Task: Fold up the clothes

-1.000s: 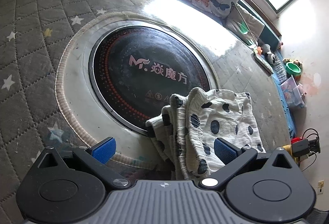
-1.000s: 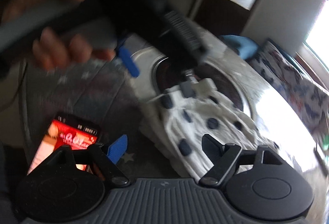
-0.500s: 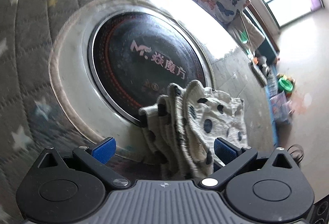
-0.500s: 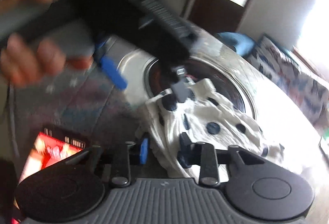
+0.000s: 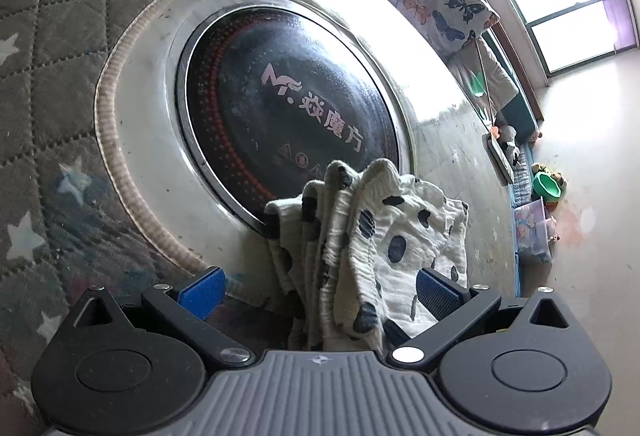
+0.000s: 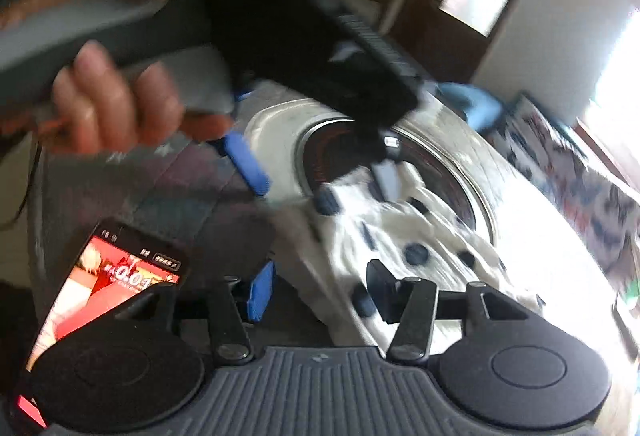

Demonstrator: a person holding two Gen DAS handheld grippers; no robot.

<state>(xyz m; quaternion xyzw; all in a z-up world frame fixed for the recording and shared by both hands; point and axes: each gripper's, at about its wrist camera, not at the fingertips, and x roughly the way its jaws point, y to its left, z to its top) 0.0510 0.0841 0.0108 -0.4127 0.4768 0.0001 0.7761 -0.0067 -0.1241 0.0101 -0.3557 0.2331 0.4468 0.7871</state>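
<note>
Quilted star mat lies bare across the frame's left; black round cooktop at centre. White dotted cloth, bunched in folds, overlaps the cooktop's lower right rim. Left gripper spread wide, cloth between pads, unpressed. Right gripper opening over the cloth edge; phone lower left.

My work surface is a round table under a grey star-quilted cover, black cooktop at centre, spotted cloth at its five o'clock, phone at the cloth's nine o'clock.
</note>
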